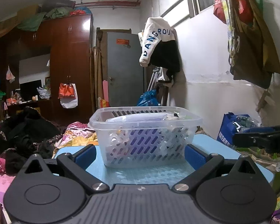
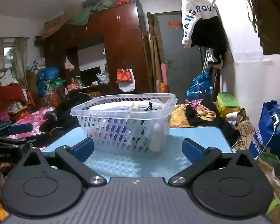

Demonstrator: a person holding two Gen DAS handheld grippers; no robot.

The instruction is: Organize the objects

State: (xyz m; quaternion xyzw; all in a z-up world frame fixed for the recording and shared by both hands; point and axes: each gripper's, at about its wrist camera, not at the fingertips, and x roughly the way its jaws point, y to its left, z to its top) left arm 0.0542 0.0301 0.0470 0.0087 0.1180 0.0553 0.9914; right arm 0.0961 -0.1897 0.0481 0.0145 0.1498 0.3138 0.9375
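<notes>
Both grippers, left gripper and right gripper, are gaping wide, gripping nothing. One clear slotted basket is sitting upright on the blue table, its long axis running across the left view.

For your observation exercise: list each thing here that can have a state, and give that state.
Basket: upright on the table, holding items.
Left gripper: open, empty.
Right gripper: open, empty.
Door: shut.
Wardrobe: doors shut.
</notes>
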